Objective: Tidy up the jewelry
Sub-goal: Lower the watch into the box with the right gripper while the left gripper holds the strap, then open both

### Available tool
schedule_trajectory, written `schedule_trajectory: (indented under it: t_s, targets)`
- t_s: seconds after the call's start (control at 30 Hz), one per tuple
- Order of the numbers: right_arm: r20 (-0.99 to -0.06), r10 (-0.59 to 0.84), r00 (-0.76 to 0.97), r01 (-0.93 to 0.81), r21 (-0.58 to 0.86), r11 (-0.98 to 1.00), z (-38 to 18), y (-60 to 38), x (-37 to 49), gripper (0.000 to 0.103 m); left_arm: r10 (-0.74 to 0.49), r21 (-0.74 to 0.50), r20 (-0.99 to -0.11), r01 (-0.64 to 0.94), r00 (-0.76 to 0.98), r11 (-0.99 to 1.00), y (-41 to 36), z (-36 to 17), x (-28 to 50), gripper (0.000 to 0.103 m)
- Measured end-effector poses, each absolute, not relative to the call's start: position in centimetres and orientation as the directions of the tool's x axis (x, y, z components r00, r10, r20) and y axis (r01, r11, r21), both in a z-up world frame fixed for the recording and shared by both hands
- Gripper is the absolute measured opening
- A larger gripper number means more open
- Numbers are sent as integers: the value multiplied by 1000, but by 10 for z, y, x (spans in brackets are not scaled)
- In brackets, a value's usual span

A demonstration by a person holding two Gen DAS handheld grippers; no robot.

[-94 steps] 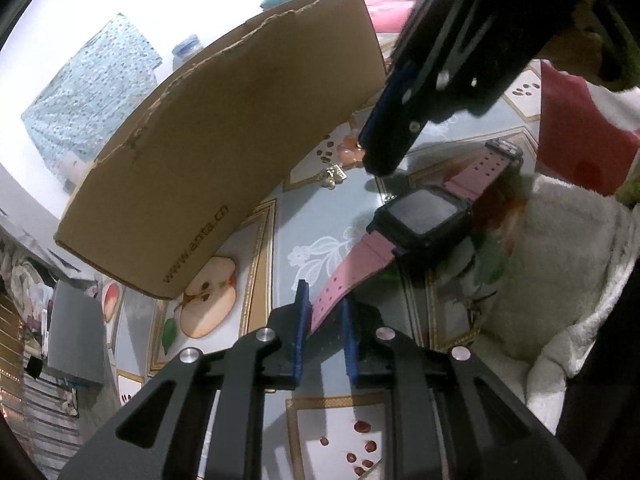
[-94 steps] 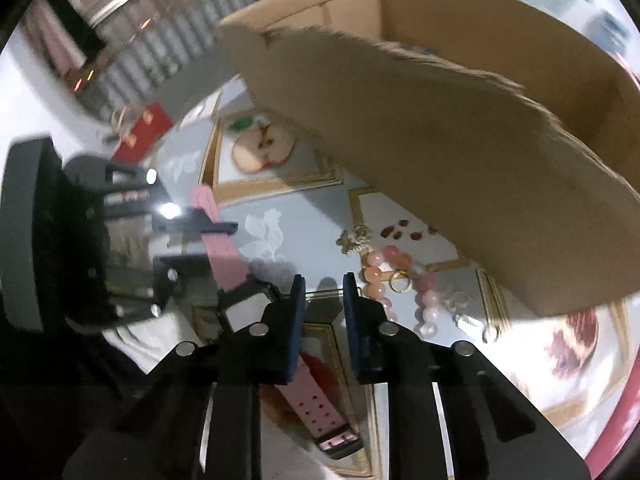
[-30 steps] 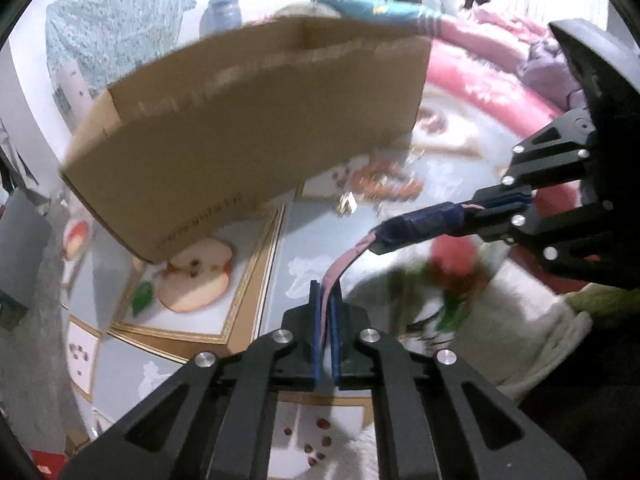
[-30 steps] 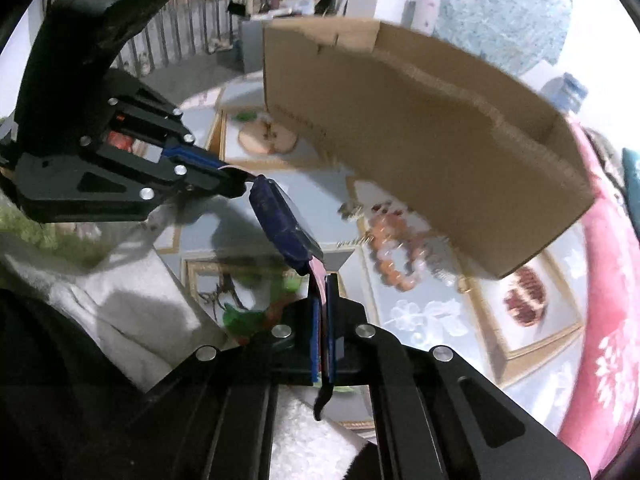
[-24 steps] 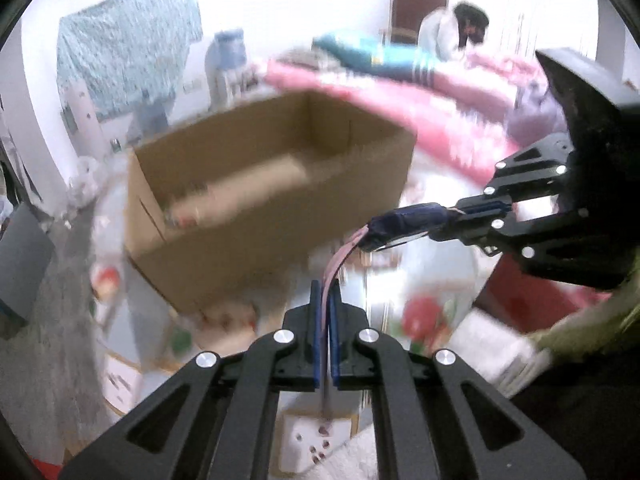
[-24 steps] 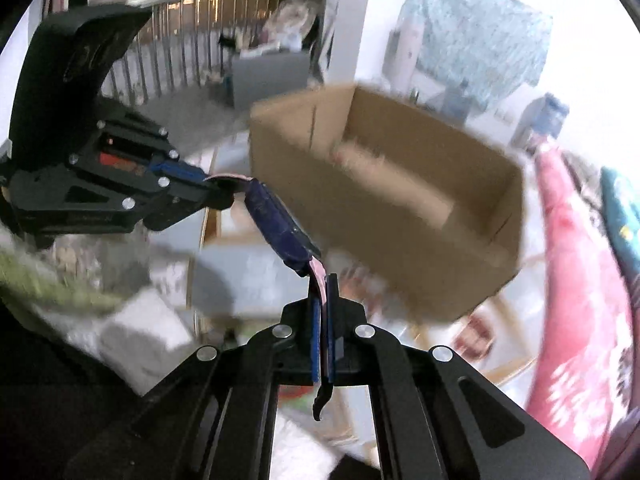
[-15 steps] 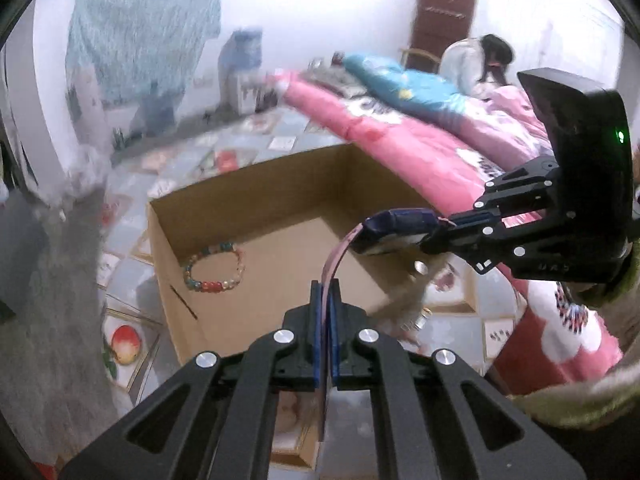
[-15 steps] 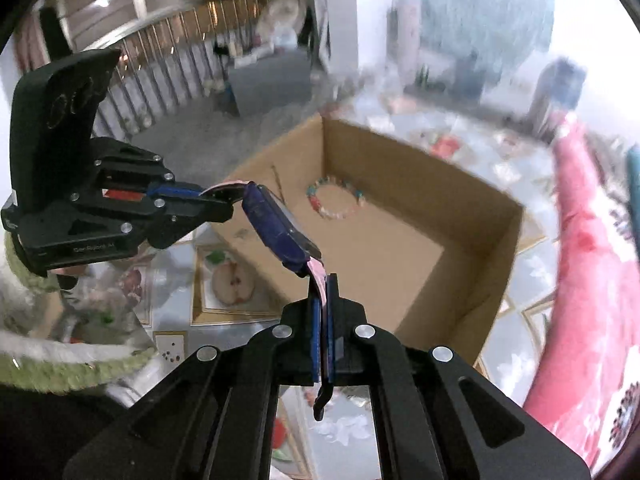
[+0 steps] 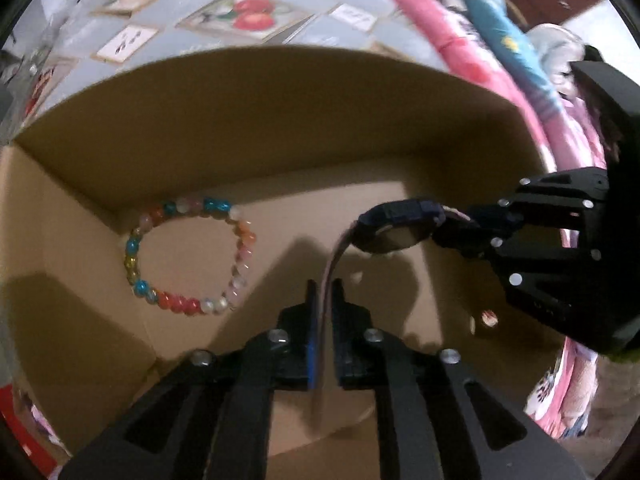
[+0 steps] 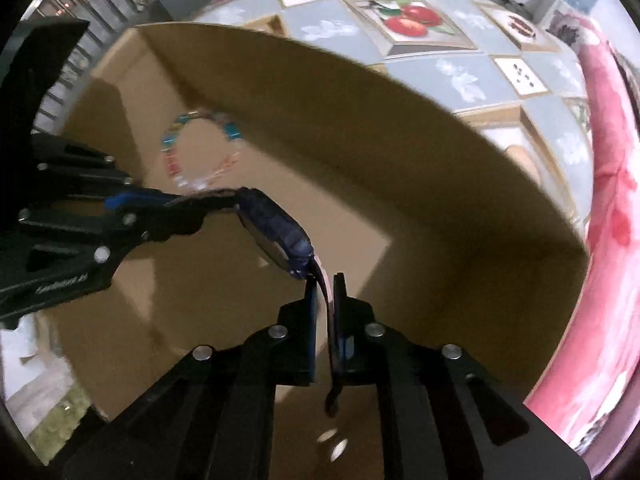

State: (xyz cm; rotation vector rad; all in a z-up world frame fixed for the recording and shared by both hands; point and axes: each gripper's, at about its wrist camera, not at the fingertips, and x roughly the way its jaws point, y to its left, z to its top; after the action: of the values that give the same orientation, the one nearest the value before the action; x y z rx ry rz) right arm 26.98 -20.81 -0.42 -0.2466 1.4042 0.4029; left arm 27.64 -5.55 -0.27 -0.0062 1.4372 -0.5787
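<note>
Brown cardboard box [image 9: 280, 128], open at the top, filling both wrist views, its floor bare but for a multicoloured bead bracelet [image 9: 188, 256] lying flat at 9 o'clock in the left view, near the far left corner. Above the box floor, hanging between the 2 grippers: a watch [image 9: 400, 226] with dark blue case and pink strap, not touching the cardboard. Left gripper [image 9: 325, 292] at 6 o'clock in its own view, jaws easing apart, 1 strap end running between the fingers, a thin gap visible on the right side. Right gripper [image 10: 324, 288] likewise at 6 o'clock in its view, jaws opening, the other strap end threaded between the pads, its buckle tip dangling below. Beyond the box at 12 o'clock, a blue fruit-print floor mat [image 10: 344, 36]; pink bedding [image 10: 616, 208] at 3 o'clock.
</note>
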Motion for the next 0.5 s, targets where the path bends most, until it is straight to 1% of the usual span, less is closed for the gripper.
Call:
schedule_trajectory:
  t_s: [0.03,0.07,0.1,0.13,0.23,0.3,0.5]
  targets:
    - [-986,108,127,-412,47,910,-6,-209,273,9,-378,-352,-926,354,6,867,-55,-6,279,25]
    - [-986,90,143,-410,24,912,-7,-209,275,10,-382,-360,-924,342,-4,868,-54,-7,281,31]
    - [-985,84,151,-411,15,912,-7,-209,277,13,-390,-372,-921,327,-12,869,-52,-8,282,40]
    - [-983,85,160,-410,12,912,-6,-210,279,16,-393,-377,-919,321,-15,869,-51,-8,283,45]
    - [-978,88,188,-400,6,916,-4,-213,280,17,-395,-373,-919,315,6,873,-46,-4,282,50]
    - [-971,83,226,-396,-14,918,1,-218,275,21,-399,-375,-917,306,17,875,-40,0,283,53]
    - [-961,100,258,-363,0,932,7,-225,274,22,-421,-383,-905,311,65,870,-26,20,275,58]
